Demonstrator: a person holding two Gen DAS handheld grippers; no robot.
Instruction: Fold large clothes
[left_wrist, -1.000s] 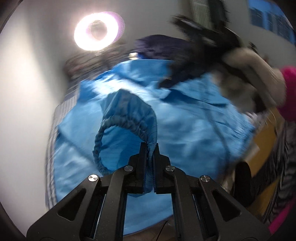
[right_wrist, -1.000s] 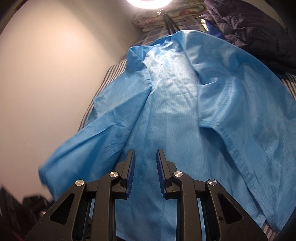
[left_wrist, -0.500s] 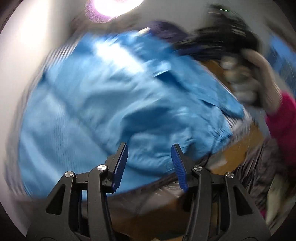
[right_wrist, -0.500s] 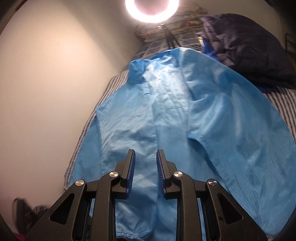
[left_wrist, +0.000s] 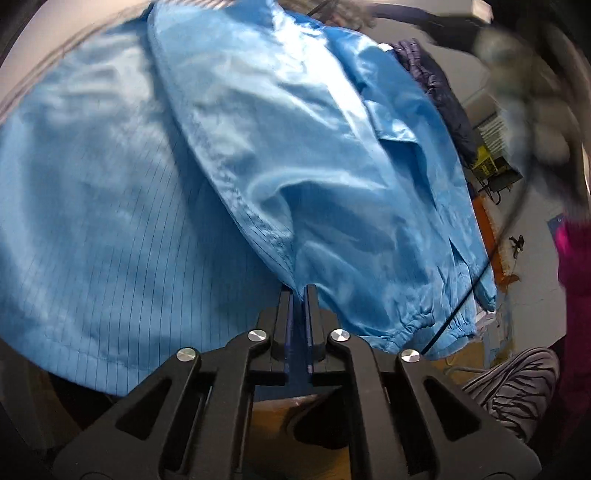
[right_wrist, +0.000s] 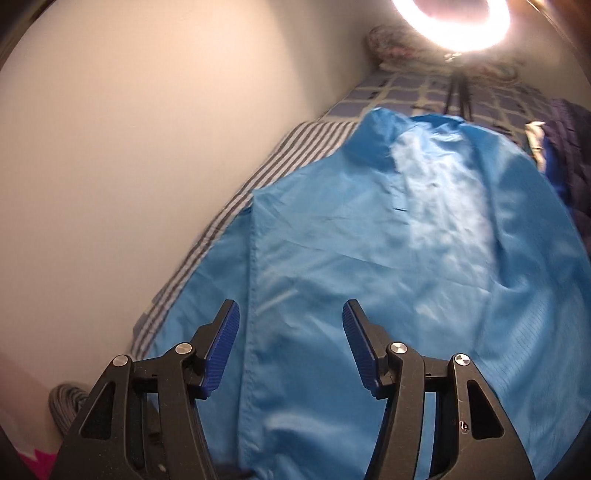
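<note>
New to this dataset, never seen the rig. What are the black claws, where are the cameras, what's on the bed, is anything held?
No robot: a person carries a hand-held gripper in each hand, with a fisheye camera looking along its fingers. In the left wrist view the left hand-held gripper is shut on a fold of the blue jacket, having just closed. In the right wrist view the right hand-held gripper has just opened and hovers empty over the same jacket, spread on a striped bedsheet. A ring light glares behind.

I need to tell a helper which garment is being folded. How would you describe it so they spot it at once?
Look at the bed with the striped sheet along the wall. Spread across it lies the blue coat, shiny, thin and pinstriped, unlike the dark puffy jacket bunched beside it.
</note>
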